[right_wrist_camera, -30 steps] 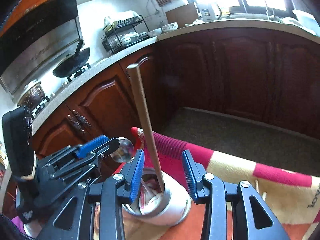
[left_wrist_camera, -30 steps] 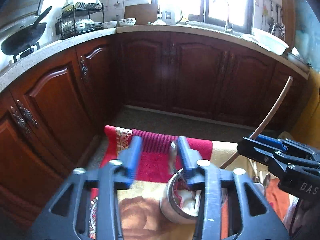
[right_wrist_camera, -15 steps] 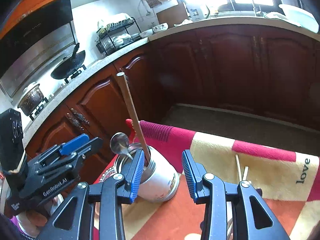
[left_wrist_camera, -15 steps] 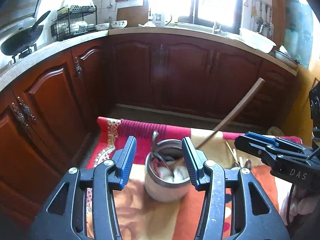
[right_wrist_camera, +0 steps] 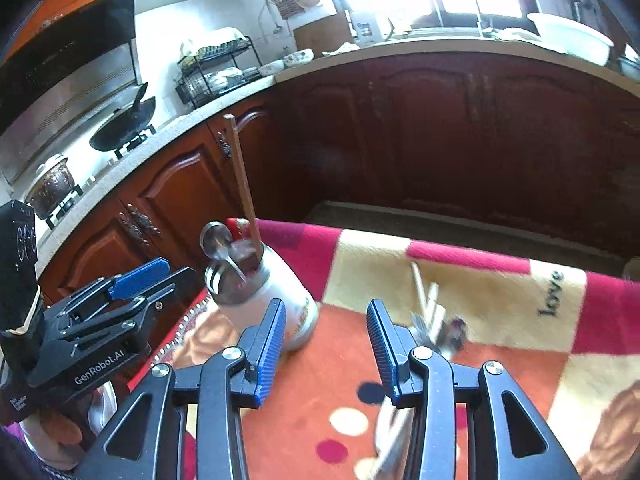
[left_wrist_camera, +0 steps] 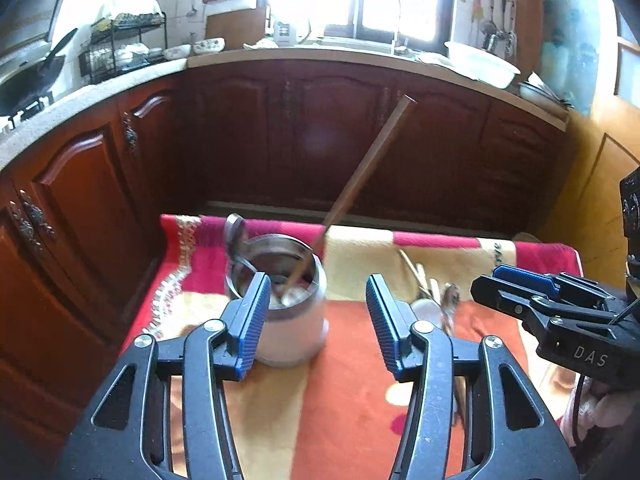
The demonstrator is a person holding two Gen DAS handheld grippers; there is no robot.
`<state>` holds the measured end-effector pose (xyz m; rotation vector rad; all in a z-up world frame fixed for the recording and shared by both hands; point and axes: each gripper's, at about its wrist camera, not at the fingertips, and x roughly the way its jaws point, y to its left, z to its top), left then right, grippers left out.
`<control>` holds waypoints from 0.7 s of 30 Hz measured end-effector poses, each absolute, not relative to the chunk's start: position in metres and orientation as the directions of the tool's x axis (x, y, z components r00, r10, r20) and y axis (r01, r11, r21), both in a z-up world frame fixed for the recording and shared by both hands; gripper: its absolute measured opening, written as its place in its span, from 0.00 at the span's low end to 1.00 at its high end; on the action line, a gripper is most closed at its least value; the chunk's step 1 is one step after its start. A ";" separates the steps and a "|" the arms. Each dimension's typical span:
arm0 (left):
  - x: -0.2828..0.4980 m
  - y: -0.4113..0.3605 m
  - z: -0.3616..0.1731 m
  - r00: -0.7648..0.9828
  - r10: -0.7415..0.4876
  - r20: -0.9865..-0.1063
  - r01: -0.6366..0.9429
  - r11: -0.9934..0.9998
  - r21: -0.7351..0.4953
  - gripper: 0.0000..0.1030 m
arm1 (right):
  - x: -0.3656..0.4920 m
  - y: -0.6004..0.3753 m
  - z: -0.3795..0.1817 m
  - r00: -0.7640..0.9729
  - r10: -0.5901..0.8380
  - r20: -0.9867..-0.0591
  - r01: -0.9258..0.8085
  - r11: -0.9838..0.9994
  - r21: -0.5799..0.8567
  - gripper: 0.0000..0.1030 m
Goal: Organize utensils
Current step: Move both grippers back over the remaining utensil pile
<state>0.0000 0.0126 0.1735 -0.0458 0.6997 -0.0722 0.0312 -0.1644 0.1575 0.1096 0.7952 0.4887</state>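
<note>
Kitchen cabinets behind, a patterned cloth (left_wrist_camera: 360, 360) up front. Left view: left tool (left_wrist_camera: 316, 320) has just been opening, jaws half-wide and empty, with the pot (left_wrist_camera: 288, 320) near the cloth's far left corner. Right view: right tool (right_wrist_camera: 326, 340) half-wide, empty, loose utensils (right_wrist_camera: 432, 320) mid-cloth. Best single out one utensil first.

Red, orange and cream patterned cloth (left_wrist_camera: 360, 400) under both grippers; white steel-rimmed holder (left_wrist_camera: 286, 320) left of centre; dark reddish-brown cabinets (left_wrist_camera: 340, 140) beyond.
</note>
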 end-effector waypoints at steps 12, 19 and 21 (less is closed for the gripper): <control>0.000 -0.027 0.124 0.638 -0.239 -0.732 0.140 0.971 -0.195 0.58 | 0.022 -0.239 0.096 0.555 0.368 -0.746 -0.225 0.930 0.291 0.39; 0.004 -0.038 0.102 0.596 -0.256 -0.761 0.148 0.966 -0.210 0.58 | 0.037 -0.255 0.069 0.533 0.392 -0.750 -0.190 0.919 0.346 0.39; 0.006 -0.039 0.096 0.580 -0.270 -0.768 0.153 0.963 -0.223 0.58 | 0.042 -0.255 0.063 0.523 0.407 -0.749 -0.183 0.912 0.368 0.39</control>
